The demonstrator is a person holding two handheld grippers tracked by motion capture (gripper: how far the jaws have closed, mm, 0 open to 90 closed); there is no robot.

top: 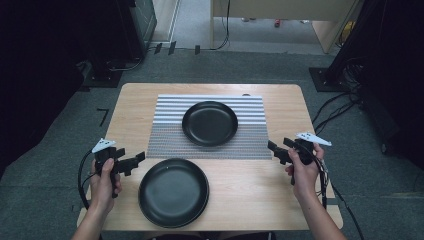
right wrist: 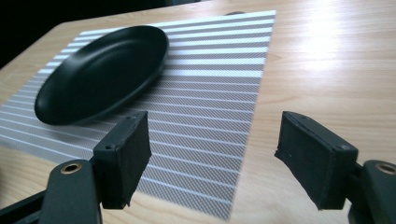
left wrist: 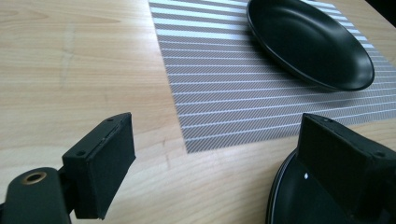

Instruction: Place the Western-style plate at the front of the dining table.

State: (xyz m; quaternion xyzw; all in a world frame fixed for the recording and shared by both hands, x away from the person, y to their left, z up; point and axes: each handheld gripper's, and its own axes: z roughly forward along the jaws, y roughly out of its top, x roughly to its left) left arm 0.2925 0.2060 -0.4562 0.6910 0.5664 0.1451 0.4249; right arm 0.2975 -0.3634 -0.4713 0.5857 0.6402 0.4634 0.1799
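Nearest me sits the near plate point(top: 173, 192), a black dish on the bare wooden table point(top: 260, 185) at its front edge, just short of the striped placemat point(top: 170, 132). My left gripper point(top: 134, 163) hovers beside its left rim with jaws spread wide and nothing between them; in the left gripper view that rim point(left wrist: 280, 186) shows just under 1 pad. My right gripper point(top: 278, 152) hangs released too, empty, off the mat's right edge. A far plate point(top: 210, 123) rests on the mat, well apart from the near one.

I judge the step to be taking the near plate by its rim. To do it well I'd drop the left jaws so 1 pad goes under the lip and 1 over, square to the edge, then close firmly before lifting level, as glossy rims slip.
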